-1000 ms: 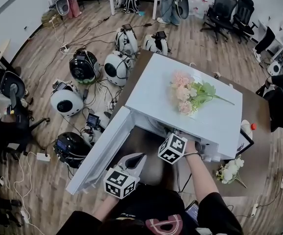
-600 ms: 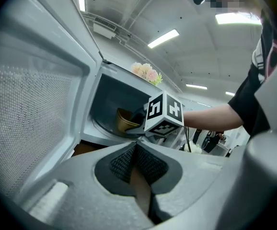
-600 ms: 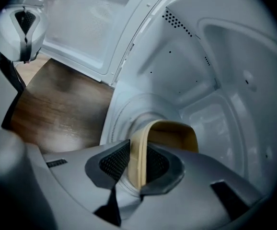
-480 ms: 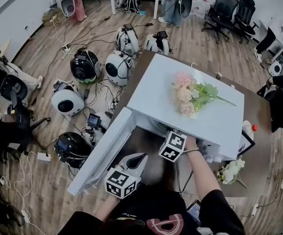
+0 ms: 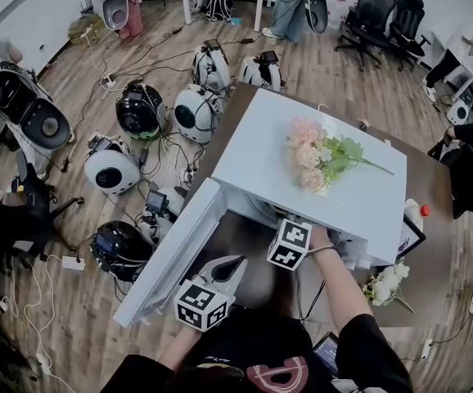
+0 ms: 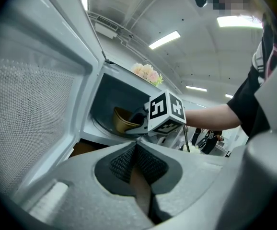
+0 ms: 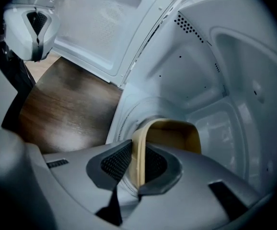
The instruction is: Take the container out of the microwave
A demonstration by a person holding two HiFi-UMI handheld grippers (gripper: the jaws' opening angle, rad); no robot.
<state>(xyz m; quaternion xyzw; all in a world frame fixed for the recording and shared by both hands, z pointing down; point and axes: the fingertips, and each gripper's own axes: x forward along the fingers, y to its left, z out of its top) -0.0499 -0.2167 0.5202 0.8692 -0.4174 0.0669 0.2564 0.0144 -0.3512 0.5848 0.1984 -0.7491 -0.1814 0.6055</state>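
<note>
A white microwave [image 5: 257, 166] stands on a brown table with its door [image 5: 167, 256] swung open to the left. A beige container [image 7: 177, 133] sits on the turntable inside, also visible in the left gripper view [image 6: 121, 121]. My right gripper [image 7: 137, 150] reaches into the cavity. Its jaws have just been closing, and the pads now press on the container's near wall. In the head view only its marker cube [image 5: 290, 244] shows at the opening. My left gripper [image 5: 232, 264] hangs in front of the open door, shut with nothing in it [image 6: 135, 150].
Pink flowers [image 5: 318, 158] lie on top of the microwave. A white flower bunch [image 5: 388, 285] and a bottle [image 5: 414, 213] are on the table [image 5: 433, 244] to the right. Round helmet-like devices [image 5: 110, 170] and cables cover the floor on the left.
The right gripper's cube has rolled slightly at the microwave opening. The left gripper has stayed put. A white and black pod has come into view at the far left.
</note>
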